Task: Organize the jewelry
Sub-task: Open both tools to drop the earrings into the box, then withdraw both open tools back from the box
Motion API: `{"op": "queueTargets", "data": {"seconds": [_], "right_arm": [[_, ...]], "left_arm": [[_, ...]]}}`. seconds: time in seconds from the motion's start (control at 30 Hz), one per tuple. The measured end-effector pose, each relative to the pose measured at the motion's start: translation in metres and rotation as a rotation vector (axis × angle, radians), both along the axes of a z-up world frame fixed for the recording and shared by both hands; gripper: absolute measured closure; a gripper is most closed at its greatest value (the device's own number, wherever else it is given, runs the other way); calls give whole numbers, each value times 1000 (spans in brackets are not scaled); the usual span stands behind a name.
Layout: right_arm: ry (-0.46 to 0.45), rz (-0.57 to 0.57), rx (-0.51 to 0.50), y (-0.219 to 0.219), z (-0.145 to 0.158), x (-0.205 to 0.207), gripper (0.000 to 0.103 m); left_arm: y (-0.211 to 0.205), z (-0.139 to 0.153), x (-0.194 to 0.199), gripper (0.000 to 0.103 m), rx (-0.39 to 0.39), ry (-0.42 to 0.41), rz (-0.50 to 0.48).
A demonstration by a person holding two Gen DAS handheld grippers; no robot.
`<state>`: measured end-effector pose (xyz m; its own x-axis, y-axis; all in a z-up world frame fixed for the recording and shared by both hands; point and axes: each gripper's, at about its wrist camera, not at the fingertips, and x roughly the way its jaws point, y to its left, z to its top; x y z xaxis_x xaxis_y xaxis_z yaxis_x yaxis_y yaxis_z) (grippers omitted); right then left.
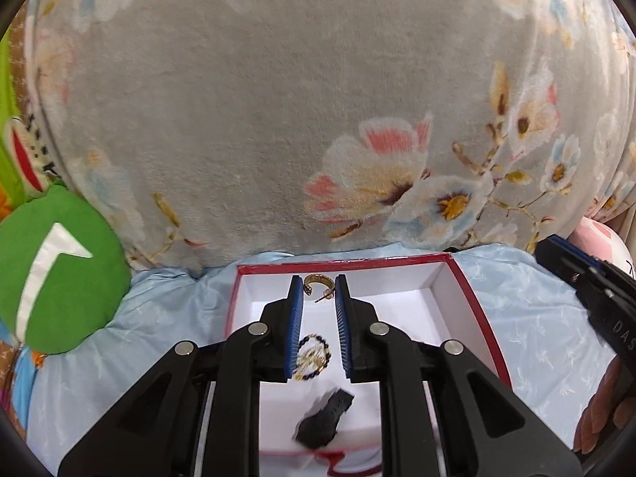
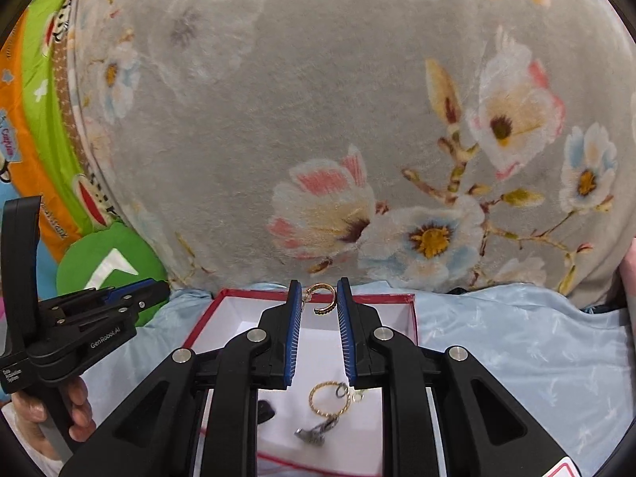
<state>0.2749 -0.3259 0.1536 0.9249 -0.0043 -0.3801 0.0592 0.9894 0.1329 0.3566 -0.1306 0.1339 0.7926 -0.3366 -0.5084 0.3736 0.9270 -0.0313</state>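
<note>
Your left gripper (image 1: 319, 290) is clamped on a gold hoop earring (image 1: 317, 284), pinched at the very tips of its blue pads (image 1: 296, 318); the earring's post sticks out into the gap between them. Your right gripper (image 2: 317, 296) is likewise clamped on a second gold hoop earring (image 2: 322, 298), which carries a row of dark stones and sits between the pad tips. Both grippers hang over the red-edged white box (image 1: 457, 302), which rests on a pale blue cloth (image 1: 536, 318) in front of a grey floral blanket (image 1: 258, 99). Inside the box lie a dark beaded ring with a gold centre (image 1: 314, 357), a black piece (image 1: 324, 417), a twisted gold ring (image 2: 330, 397) and a small silver item (image 2: 314, 433). A green cushion (image 1: 55, 270) sits left of the box.
</note>
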Motion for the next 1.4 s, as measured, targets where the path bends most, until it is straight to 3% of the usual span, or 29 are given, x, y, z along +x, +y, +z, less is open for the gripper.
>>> {"op": "queueTargets", "data": {"seconds": [0.2,0.23,0.27,0.3,0.4,0.47,0.53,0.67,0.87,1.1,1.33,1.4], "right_arm": [[126,11,28,-11,-45,78,85],[148,18,39,-14,-54,89,84],[169,16,45,-15,-63,97,79],[186,0,46,-18,-71,104,76],[176,-11,54,-18,-78,90,69],[150,-32,25,-15,-77,69,55],[127,-46,-13,-6,-77,38,49],[136,-54,-64,17,-87,-11,44],[175,-59,-46,37,-111,-61,37],[225,-92,47,37,-129,-86,33],[187,-174,36,36,-114,-85,19],[176,-195,21,36,-109,-81,17]], "left_arm": [[-28,-39,55,83,28,75,-16],[-32,-47,64,73,28,88,-17],[-37,-57,73,40,42,108,-12],[-39,-68,81,24,70,116,34],[-34,-86,81,25,115,104,100],[-20,-88,66,25,98,104,120],[-8,-86,44,25,96,89,136],[17,-87,-1,25,114,97,158],[43,-103,-44,24,135,171,185],[45,-122,-83,24,148,215,166],[36,-112,-85,22,110,207,180],[34,-108,-83,13,117,187,200]]}}
